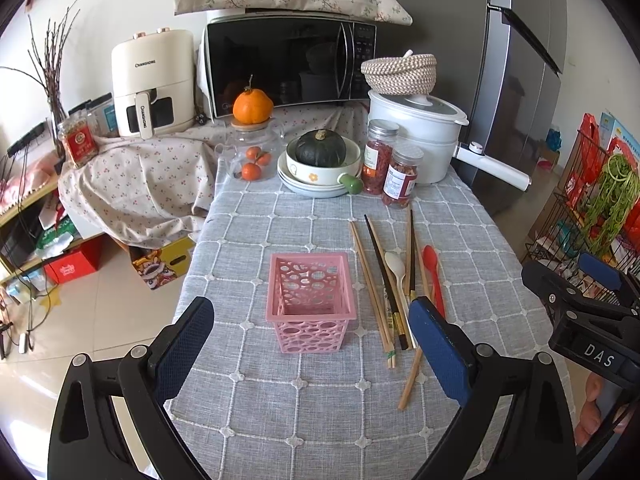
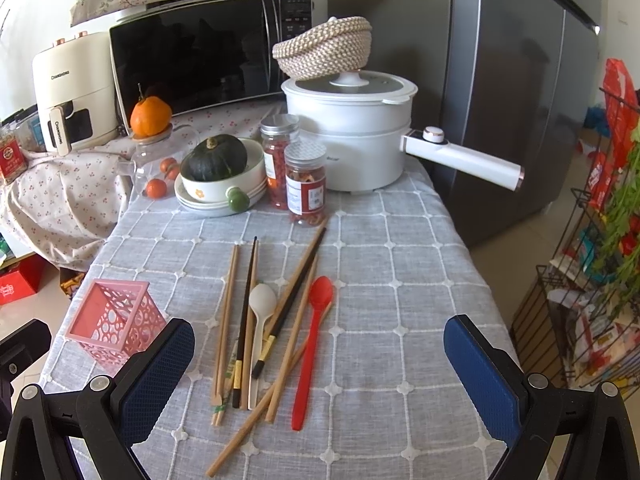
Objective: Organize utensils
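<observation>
A pink perforated basket stands empty on the grey checked tablecloth; it also shows in the right wrist view. Right of it lies a loose pile of utensils: several wooden chopsticks, black chopsticks, a white spoon and a red spoon. My left gripper is open and empty, hovering just before the basket. My right gripper is open and empty, above the near ends of the utensils. The right gripper also shows at the right edge of the left wrist view.
At the table's far end stand a white electric pot with a woven basket on it, two jars, stacked bowls holding a green squash, and a glass teapot with oranges. A microwave and a fridge stand behind. A wire rack stands right.
</observation>
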Action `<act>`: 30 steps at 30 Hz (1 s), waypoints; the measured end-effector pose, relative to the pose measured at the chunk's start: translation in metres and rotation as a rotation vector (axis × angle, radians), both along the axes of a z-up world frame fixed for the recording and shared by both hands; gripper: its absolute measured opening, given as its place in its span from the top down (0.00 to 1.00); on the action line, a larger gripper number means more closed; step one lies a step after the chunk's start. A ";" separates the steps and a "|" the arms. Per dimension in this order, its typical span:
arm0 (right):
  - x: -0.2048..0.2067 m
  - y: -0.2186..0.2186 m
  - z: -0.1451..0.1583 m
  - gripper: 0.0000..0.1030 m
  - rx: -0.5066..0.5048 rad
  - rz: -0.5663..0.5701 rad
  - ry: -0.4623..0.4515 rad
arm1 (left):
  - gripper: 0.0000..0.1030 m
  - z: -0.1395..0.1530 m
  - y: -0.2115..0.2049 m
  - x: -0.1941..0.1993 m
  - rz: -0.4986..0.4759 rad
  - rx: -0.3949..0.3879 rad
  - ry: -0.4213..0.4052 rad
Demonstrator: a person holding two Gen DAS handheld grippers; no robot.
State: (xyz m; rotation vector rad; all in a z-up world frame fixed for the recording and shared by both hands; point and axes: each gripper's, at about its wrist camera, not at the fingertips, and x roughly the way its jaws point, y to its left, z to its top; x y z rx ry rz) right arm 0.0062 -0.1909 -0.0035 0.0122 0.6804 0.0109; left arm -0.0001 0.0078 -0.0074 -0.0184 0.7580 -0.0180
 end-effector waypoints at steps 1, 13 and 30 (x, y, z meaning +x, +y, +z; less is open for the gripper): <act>0.000 0.000 0.000 0.01 0.000 0.001 0.000 | 0.04 0.000 0.000 0.000 0.001 0.000 -0.001; 0.000 0.003 -0.002 0.01 0.004 0.005 0.006 | 0.04 0.000 0.000 0.000 0.002 0.000 -0.002; 0.001 0.003 -0.004 0.01 0.008 0.008 0.014 | 0.04 0.000 0.000 0.000 0.002 0.001 -0.001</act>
